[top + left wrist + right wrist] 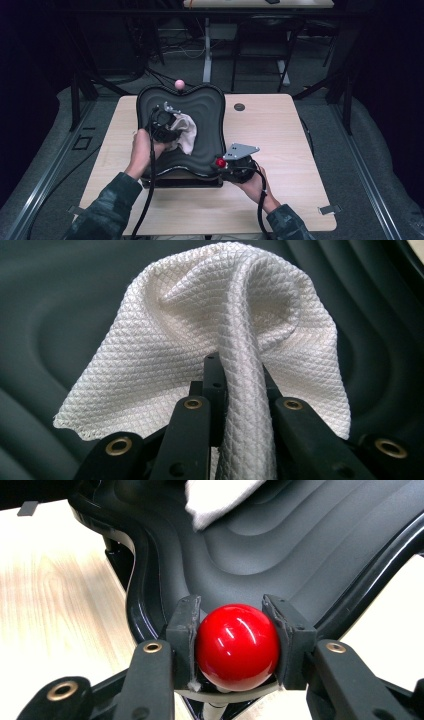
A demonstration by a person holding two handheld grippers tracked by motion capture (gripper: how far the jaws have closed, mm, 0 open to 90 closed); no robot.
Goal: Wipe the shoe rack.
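The left gripper [235, 385] has its fingers [192, 435] clamped on a pinched fold of the white cloth [200, 335], so the loose remainder drapes onto the ribbed black tray [207, 107], apparently as a wiping pad. The right gripper [235, 647] has its fingers [182, 630] closed around the red ball [236, 647] at the tray's near corner, probably to hold the tray steady on the tabletop [280, 145]. The ball's mount is cut off below. A pink ball [179, 83] marks the far rim. The left fingertips are hidden under the cloth.
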